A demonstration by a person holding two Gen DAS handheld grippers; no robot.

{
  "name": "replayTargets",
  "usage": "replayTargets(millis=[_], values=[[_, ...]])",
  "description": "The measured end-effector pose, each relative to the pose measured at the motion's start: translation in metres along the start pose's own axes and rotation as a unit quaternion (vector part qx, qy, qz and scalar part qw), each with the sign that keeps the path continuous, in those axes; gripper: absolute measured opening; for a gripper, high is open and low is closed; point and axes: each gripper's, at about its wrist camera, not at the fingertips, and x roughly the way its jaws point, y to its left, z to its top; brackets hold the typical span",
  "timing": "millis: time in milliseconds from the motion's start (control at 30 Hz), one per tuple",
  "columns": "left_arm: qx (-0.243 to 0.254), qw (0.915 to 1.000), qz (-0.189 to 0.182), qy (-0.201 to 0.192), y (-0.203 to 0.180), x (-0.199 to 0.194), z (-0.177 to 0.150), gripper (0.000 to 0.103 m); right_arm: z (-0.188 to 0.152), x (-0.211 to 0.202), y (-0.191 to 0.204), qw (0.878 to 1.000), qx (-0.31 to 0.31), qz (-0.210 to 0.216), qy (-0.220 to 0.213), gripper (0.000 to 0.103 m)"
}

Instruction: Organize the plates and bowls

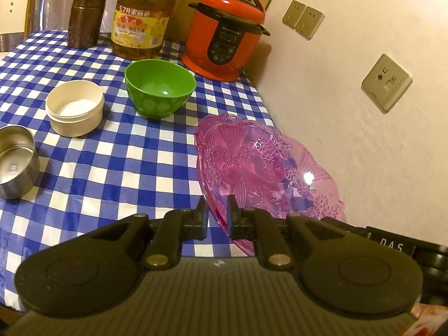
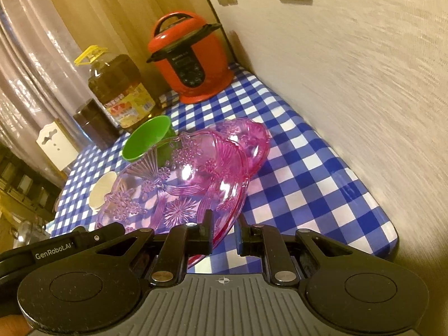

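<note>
Left gripper (image 1: 217,215) and right gripper (image 2: 224,236): jaws clamped, angled downward.

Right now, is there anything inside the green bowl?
No, the green bowl stands upright on the checked tablecloth and its inside shows only bare green plastic.

At your nine o'clock, the round steel tin (image 1: 16,162) was cut off by the left wrist view's edge. At twelve o'clock, the tall amber oil bottle (image 1: 144,16) lost its cap past the top. In your right wrist view, the transparent pink patterned plastic plate (image 2: 179,184) hid most of the cream round tub (image 2: 101,193) and part of the green plastic bowl (image 2: 145,140); the textured wall (image 2: 378,89) at three o'clock was blurred.
</note>
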Motion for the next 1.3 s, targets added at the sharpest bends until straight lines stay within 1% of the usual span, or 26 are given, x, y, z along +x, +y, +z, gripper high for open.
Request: replayTargets(millis=[367, 800, 1033, 1167, 1300], values=[[-0.005, 0.9998, -0.002, 0.017, -0.004, 0.044, 0.015, 0.012, 0.02, 0.029, -0.013, 1.0, 0.001, -0.017, 0.003, 0.015], [-0.026, 0.9991, -0.003, 0.033, -0.002, 0.101, 0.043, 0.012, 0.054, 0.08, -0.025, 0.999, -0.003, -0.034, 0.012, 0.015], [-0.028, 0.999, -0.005, 0.035, -0.004, 0.122, 0.061, 0.012, 0.074, 0.103, -0.03, 0.999, -0.003, -0.039, 0.012, 0.015], [-0.031, 0.9988, -0.002, 0.038, -0.002, 0.134, 0.07, 0.012, 0.084, 0.118, -0.031, 0.999, -0.006, -0.043, 0.017, 0.015], [-0.023, 0.9988, 0.005, 0.042, -0.003, 0.144, 0.075, 0.012, 0.092, 0.129, -0.031, 0.999, -0.012, -0.047, 0.02, 0.015]])
